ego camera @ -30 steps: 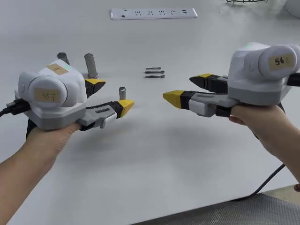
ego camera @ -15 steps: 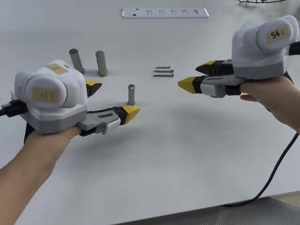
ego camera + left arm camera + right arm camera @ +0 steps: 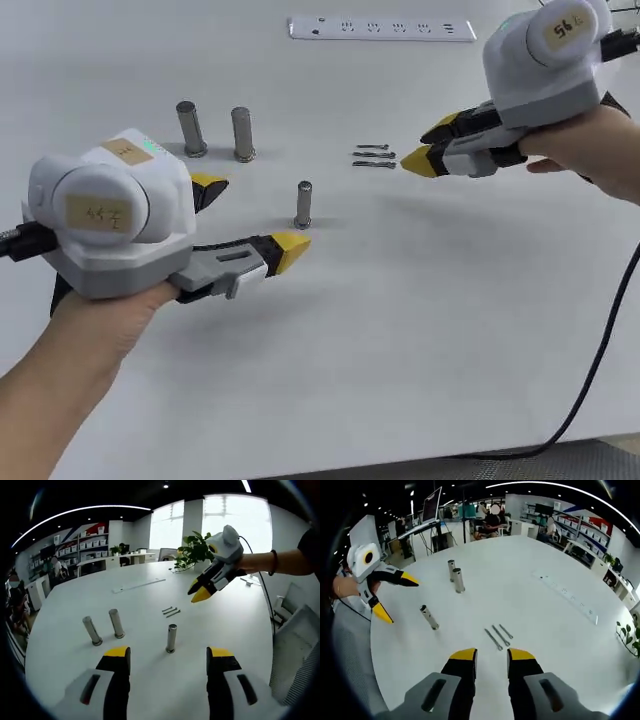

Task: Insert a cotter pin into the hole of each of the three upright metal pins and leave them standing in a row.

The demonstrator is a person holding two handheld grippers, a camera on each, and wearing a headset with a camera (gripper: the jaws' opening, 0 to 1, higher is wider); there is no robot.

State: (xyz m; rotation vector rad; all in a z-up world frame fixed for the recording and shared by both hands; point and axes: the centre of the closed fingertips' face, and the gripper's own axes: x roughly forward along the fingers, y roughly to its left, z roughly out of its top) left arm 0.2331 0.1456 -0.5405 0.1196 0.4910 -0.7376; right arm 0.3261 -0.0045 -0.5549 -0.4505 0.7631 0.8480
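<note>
Three upright grey metal pins stand on the white table: two side by side (image 3: 187, 130) (image 3: 243, 135) and one apart, nearer me (image 3: 304, 205). Three small cotter pins (image 3: 375, 155) lie flat to their right. My left gripper (image 3: 250, 218) is open and empty, its jaws pointing at the lone pin (image 3: 171, 637) from a short way back. My right gripper (image 3: 428, 147) hovers just right of the cotter pins (image 3: 499, 635), jaws narrowly open with nothing between them. The left gripper view catches the right gripper (image 3: 205, 587) above the cotter pins (image 3: 171, 611).
A white power strip (image 3: 380, 28) lies at the table's far edge. A black cable (image 3: 600, 350) trails from the right gripper off the near right edge. A potted plant (image 3: 195, 555) stands beyond the table. Bare tabletop (image 3: 400, 330) stretches in front of me.
My right gripper has moved away from me and leftward, up to the cotter pins, and its jaws have narrowed. The left gripper has stayed near the lone pin. The head camera has shifted.
</note>
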